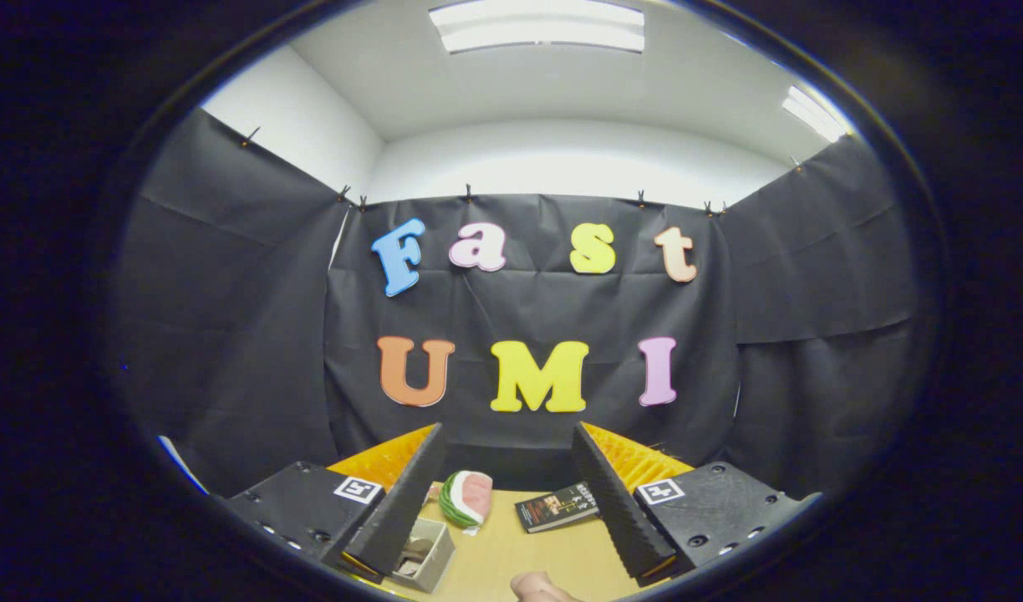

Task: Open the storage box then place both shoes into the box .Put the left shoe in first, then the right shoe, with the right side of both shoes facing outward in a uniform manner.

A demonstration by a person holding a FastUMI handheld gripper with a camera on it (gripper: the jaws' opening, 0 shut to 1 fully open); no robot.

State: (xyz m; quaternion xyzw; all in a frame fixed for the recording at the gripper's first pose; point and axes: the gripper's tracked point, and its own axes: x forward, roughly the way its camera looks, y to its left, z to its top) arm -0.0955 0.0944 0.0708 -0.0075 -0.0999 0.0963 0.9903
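My gripper (508, 436) is held high above a wooden table (520, 552), and its fingers (403, 502) stand wide apart with nothing between them. It points at the booth's back wall rather than down at the table. A small open-topped pale box (432, 553) with some things inside lies on the table, partly behind the left finger. A rounded pinkish thing (538, 588) pokes in nearest to me between the fingers; I cannot tell what it is. Shoes cannot be made out.
A toy watermelon slice (468, 498) lies on the table beyond the left finger. A dark book (559, 507) lies flat just inside the right finger. Black cloth walls close the booth on three sides.
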